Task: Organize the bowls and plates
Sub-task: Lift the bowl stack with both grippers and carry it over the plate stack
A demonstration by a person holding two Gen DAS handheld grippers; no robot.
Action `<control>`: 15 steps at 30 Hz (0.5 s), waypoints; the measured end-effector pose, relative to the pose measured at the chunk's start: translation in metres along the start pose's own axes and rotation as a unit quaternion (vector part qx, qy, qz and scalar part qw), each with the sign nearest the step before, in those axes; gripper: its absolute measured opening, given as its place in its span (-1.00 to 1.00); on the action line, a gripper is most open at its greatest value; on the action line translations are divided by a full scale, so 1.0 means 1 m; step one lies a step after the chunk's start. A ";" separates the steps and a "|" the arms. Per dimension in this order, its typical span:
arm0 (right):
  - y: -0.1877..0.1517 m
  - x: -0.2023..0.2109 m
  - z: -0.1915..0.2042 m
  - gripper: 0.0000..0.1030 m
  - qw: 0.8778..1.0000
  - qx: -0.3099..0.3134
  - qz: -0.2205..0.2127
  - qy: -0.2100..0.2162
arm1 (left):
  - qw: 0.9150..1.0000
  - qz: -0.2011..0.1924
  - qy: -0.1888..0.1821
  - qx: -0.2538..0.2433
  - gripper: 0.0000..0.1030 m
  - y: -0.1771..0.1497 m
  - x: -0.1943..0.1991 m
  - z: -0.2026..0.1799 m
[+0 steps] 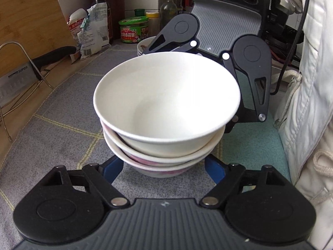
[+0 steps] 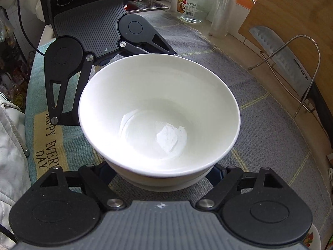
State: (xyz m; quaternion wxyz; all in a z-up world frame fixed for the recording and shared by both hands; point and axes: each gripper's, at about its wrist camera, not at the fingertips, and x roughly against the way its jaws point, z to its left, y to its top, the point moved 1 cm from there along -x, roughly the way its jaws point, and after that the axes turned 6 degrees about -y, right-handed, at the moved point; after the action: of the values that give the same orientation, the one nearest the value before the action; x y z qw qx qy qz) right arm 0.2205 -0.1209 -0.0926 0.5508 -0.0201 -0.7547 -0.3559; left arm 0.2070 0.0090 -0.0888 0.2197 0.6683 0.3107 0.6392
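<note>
Bowls [image 1: 166, 112] sit stacked on the grey mat [image 1: 62, 129]; my left gripper [image 1: 164, 169] is clamped on the stack's lower bowls. My right gripper [image 2: 160, 176] hugs the far side; I cannot tell whether it grips.

You have open cloth [image 1: 62, 112] left of the bowl stack [image 1: 166, 108]. The knife rack [image 1: 22, 79] and cutting board [image 1: 31, 14] close off the far left. Jars [image 1: 134, 29] and bottles [image 1: 168, 8] line the tabletop's rear edge. The white jacket [image 1: 308, 104] crowds your right.
</note>
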 end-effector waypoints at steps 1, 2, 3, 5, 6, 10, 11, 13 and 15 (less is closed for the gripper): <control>0.000 0.000 -0.001 0.74 1.000 -0.001 0.001 0.002 | 1.000 0.002 -0.002 -0.002 0.64 0.002 0.000 0.001; 0.000 0.001 -0.002 0.73 1.000 -0.003 0.001 0.006 | 1.000 0.003 -0.004 -0.003 0.64 0.004 0.000 0.002; 0.000 0.001 -0.002 0.73 1.000 -0.004 0.003 0.008 | 1.000 0.005 -0.006 -0.004 0.64 0.005 -0.001 0.003; 0.001 0.003 -0.004 0.73 1.000 -0.009 0.006 0.014 | 1.000 0.008 -0.009 -0.008 0.64 0.006 -0.001 0.004; 0.002 0.003 -0.003 0.73 1.000 -0.007 0.008 0.013 | 1.000 0.010 -0.009 -0.010 0.64 0.006 -0.001 0.003; 0.002 0.004 -0.002 0.73 1.000 -0.009 0.011 0.009 | 1.000 0.010 -0.002 -0.020 0.63 0.005 -0.003 0.001; 0.002 0.004 -0.002 0.72 1.000 -0.010 0.012 0.009 | 1.000 0.010 0.000 -0.021 0.63 0.005 -0.003 0.001; 0.003 0.005 0.000 0.72 1.000 -0.008 0.015 0.003 | 1.000 0.010 0.005 -0.025 0.63 0.006 -0.004 0.000; 0.004 0.006 0.002 0.71 1.000 -0.005 0.018 -0.004 | 1.000 0.010 0.009 -0.025 0.62 0.005 -0.003 -0.002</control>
State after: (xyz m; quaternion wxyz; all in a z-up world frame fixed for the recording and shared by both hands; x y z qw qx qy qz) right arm 0.2184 -0.1196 -0.0858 0.5541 -0.0373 -0.7546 -0.3495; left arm 0.2053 0.0030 -0.0875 0.2268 0.6598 0.2901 0.6550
